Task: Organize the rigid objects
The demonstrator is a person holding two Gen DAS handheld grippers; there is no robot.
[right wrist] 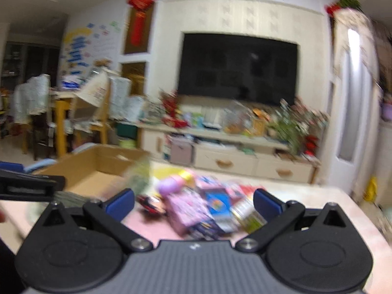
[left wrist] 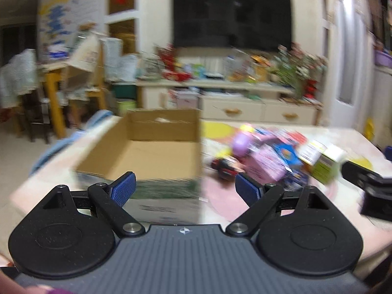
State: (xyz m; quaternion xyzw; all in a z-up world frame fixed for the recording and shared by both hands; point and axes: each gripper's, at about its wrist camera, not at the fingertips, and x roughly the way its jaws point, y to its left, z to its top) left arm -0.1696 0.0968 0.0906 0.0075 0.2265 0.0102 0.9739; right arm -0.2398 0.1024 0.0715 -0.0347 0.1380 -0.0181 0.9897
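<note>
An open cardboard box [left wrist: 147,147] stands on the table at the left; it also shows in the right wrist view [right wrist: 98,171]. A blurred pile of rigid objects lies to its right: a pink box [left wrist: 262,164], a blue box [left wrist: 286,154], a purple rounded toy [left wrist: 241,143], a red and black toy [left wrist: 226,166], a green and white carton [left wrist: 325,164]. My left gripper [left wrist: 185,186] is open and empty in front of the box. My right gripper [right wrist: 193,203] is open and empty over the pile [right wrist: 196,205].
The table [left wrist: 343,137] has a pale pink cover. Behind it stand a cluttered TV cabinet [left wrist: 220,85], a dark TV [left wrist: 232,14], and a yellow table with chairs [left wrist: 56,85] at the left. A white door [left wrist: 348,49] is at the right.
</note>
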